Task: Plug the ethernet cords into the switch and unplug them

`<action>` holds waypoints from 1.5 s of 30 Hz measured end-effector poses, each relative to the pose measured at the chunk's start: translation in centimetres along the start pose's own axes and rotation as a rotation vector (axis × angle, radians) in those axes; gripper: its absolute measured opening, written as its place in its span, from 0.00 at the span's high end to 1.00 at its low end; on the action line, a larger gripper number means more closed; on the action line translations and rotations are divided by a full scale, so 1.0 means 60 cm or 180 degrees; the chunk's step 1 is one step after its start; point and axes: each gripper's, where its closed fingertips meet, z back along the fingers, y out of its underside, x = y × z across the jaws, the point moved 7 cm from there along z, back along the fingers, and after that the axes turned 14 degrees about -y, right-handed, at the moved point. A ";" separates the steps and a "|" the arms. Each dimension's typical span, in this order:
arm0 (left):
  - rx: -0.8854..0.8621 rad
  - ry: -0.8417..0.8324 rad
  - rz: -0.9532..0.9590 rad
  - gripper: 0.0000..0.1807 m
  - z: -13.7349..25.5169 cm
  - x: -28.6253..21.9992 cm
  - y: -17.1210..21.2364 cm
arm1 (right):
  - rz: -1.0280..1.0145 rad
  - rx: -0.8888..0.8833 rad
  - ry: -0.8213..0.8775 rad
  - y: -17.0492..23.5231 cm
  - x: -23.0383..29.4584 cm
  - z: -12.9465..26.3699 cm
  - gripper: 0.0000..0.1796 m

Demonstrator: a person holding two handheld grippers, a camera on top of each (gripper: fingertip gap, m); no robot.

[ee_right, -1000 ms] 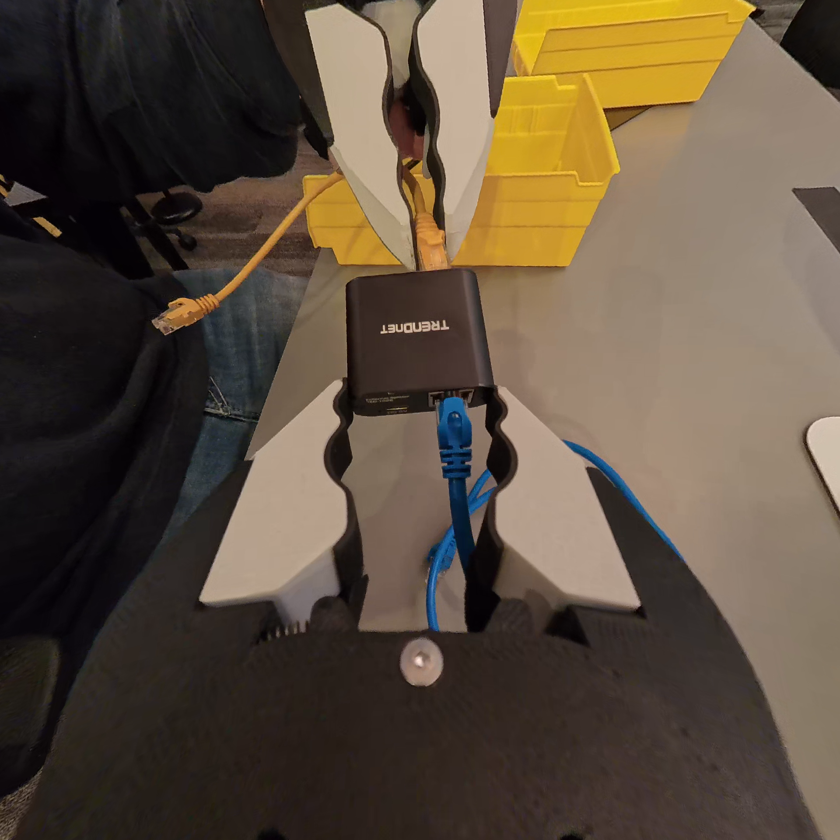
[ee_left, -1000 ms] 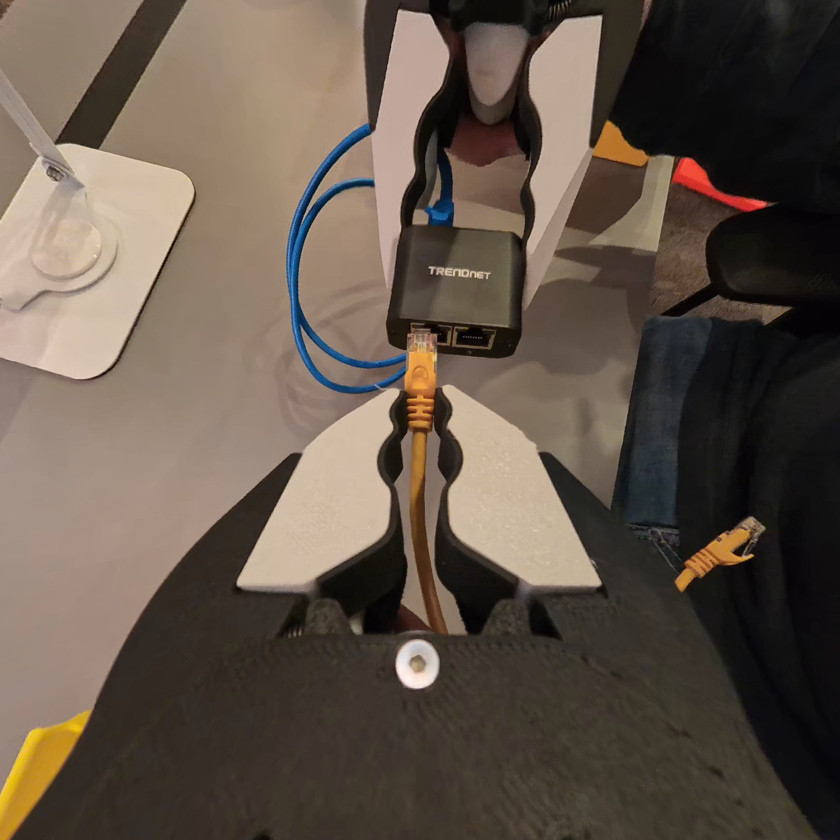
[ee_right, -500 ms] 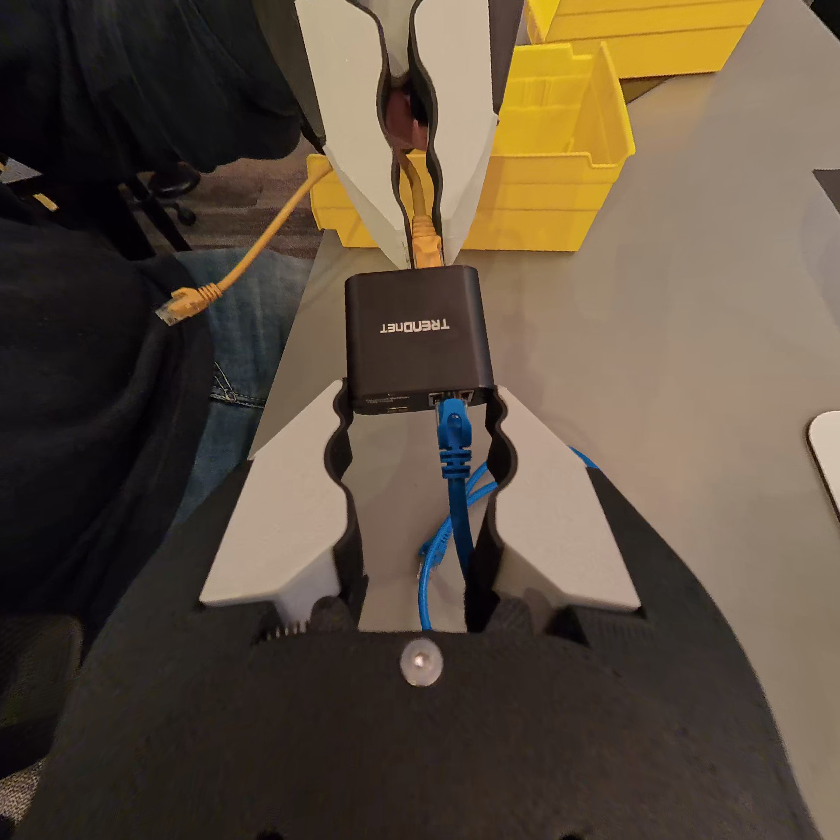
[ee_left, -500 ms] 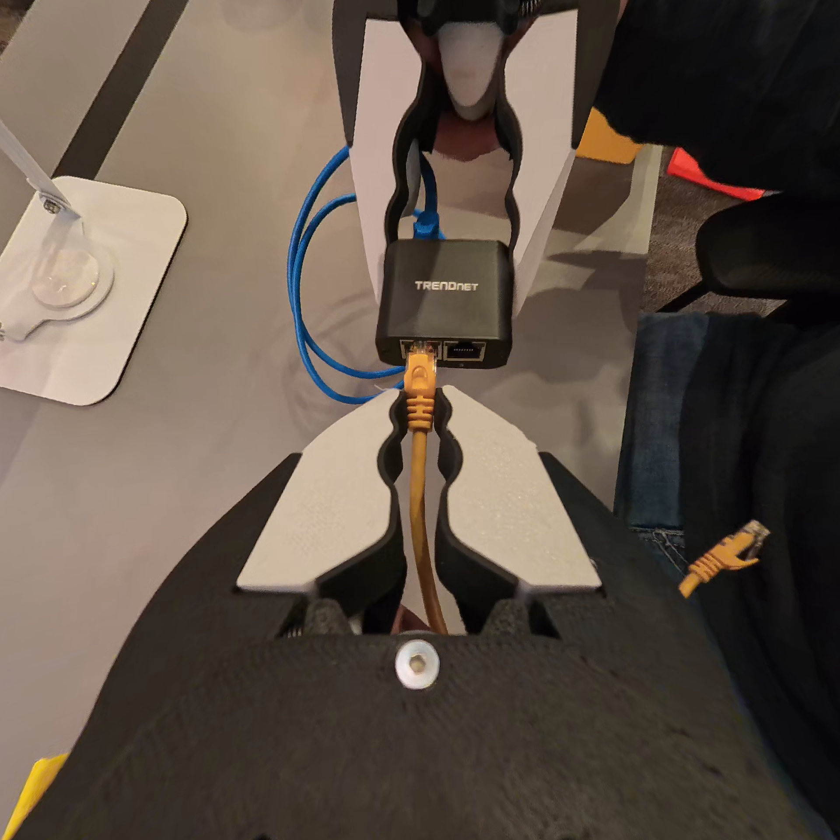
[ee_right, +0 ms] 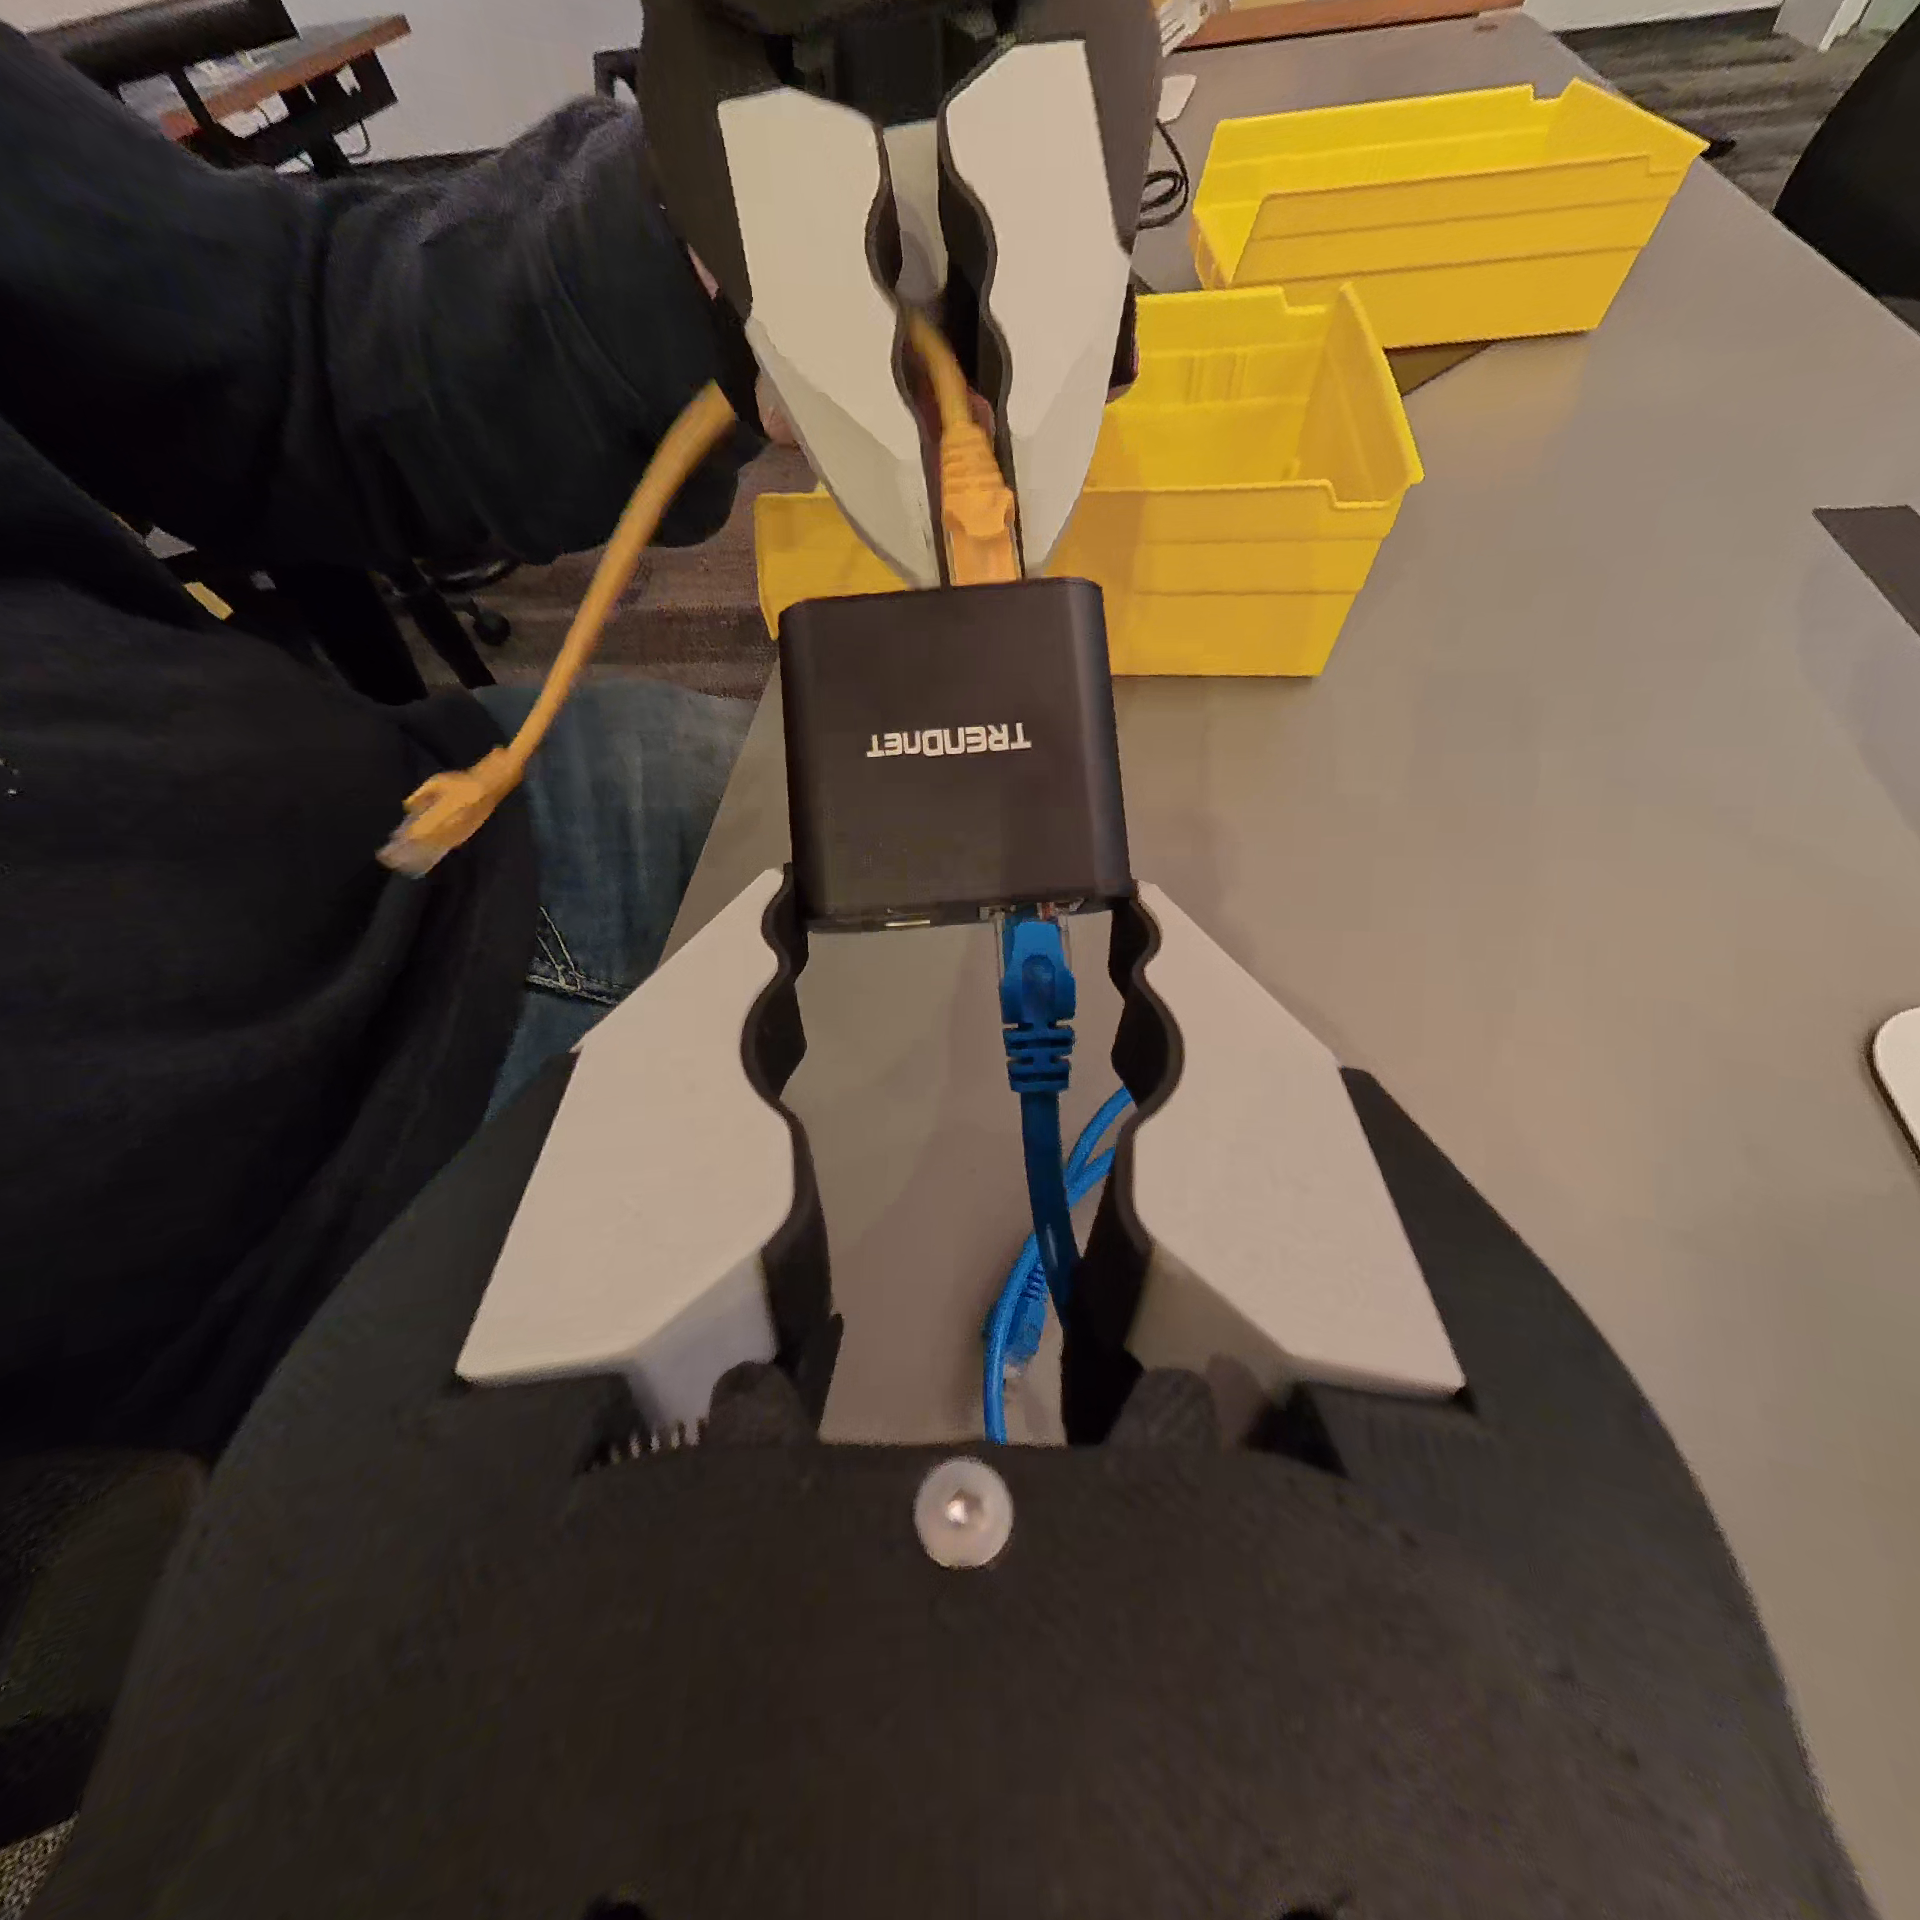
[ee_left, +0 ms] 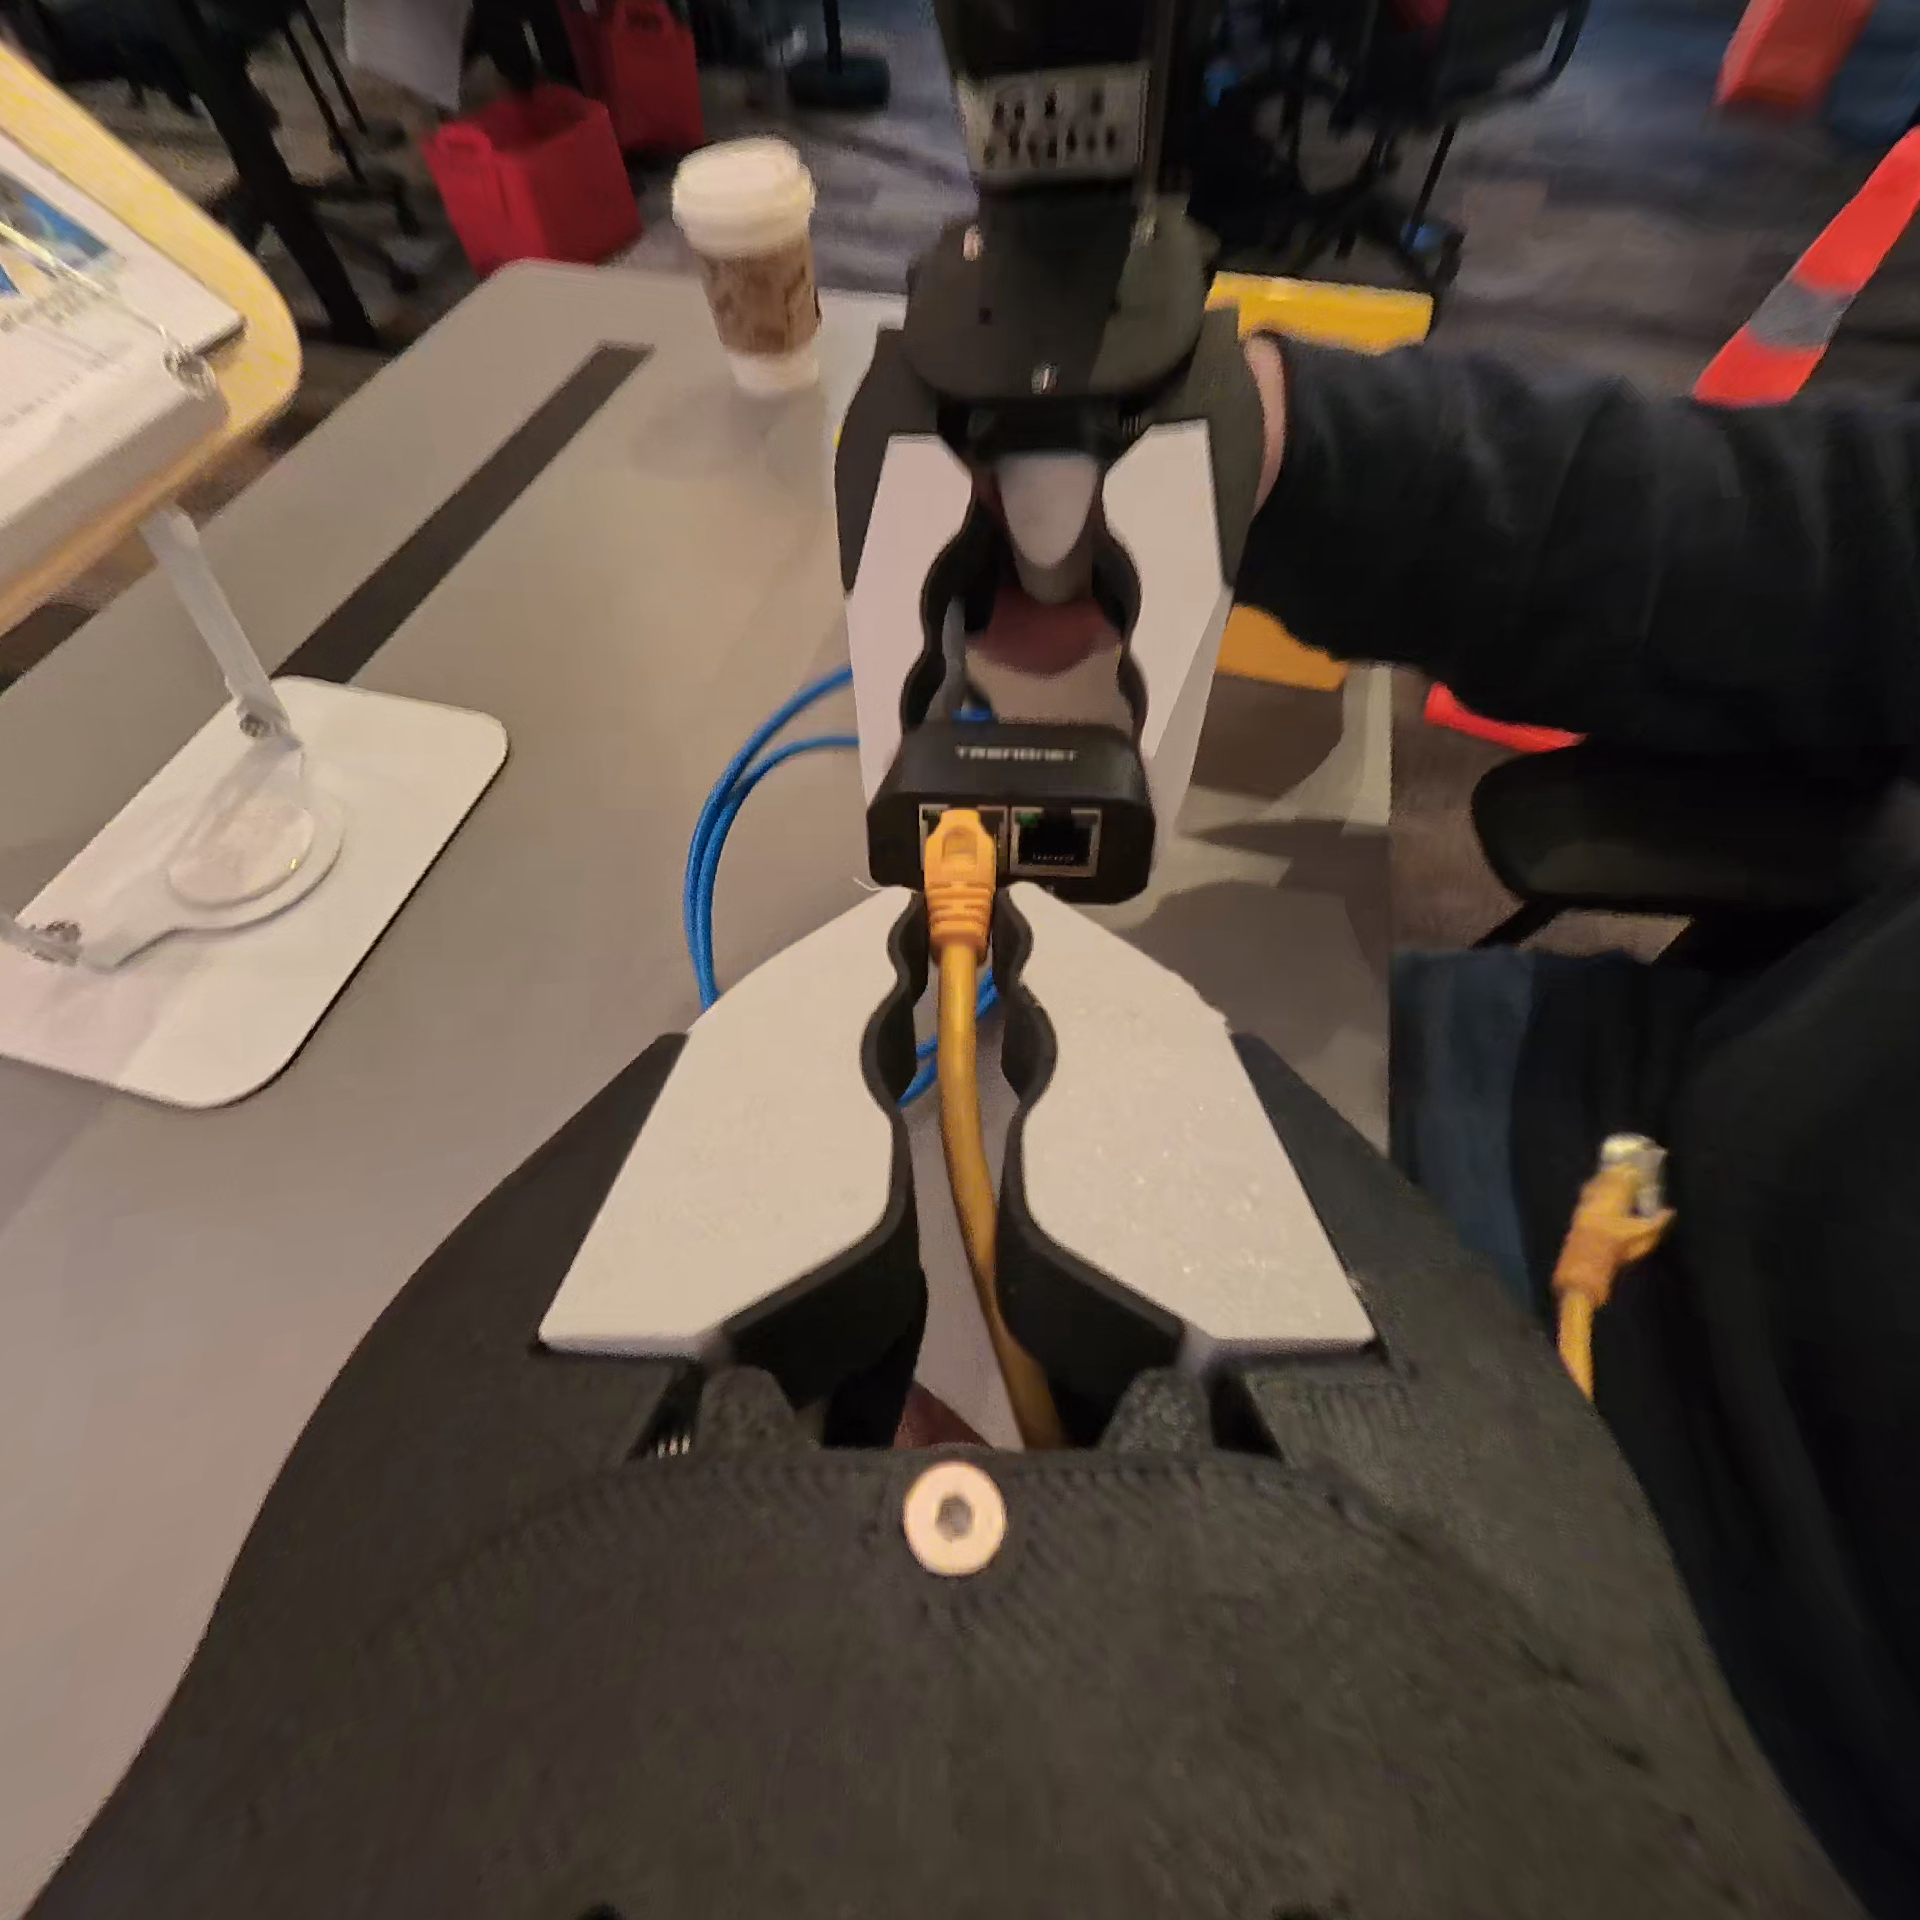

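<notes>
A small black switch is held over the grey table. My right gripper is shut on its sides; it also shows in the left wrist view beyond the switch. My left gripper is shut on the boot of an orange ethernet cord, whose plug sits in the switch's left front port. The right front port is empty. A blue ethernet cord is plugged in the opposite side and runs back between my right fingers. The orange cord's free end hangs over the person's lap.
Two yellow bins stand on the table behind the left gripper. A white stand base and a paper cup are on the left side in the left wrist view. The person's dark sleeve and the table edge lie to the right. There is about 5 centimeters between the tips of the two grippers. Between my right fingertips and the white stand base there is roughly 35 centimeters.
The orange plug has gone from the mouth of the left port into it. Both grippers have tilted up, so more of the room shows behind them.
</notes>
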 end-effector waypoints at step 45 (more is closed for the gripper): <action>-0.0519 0.0078 0.0473 0.93 -0.004 -0.005 0.018 | 0.0068 0.0112 0.0133 -0.010 0.009 0.002 0.68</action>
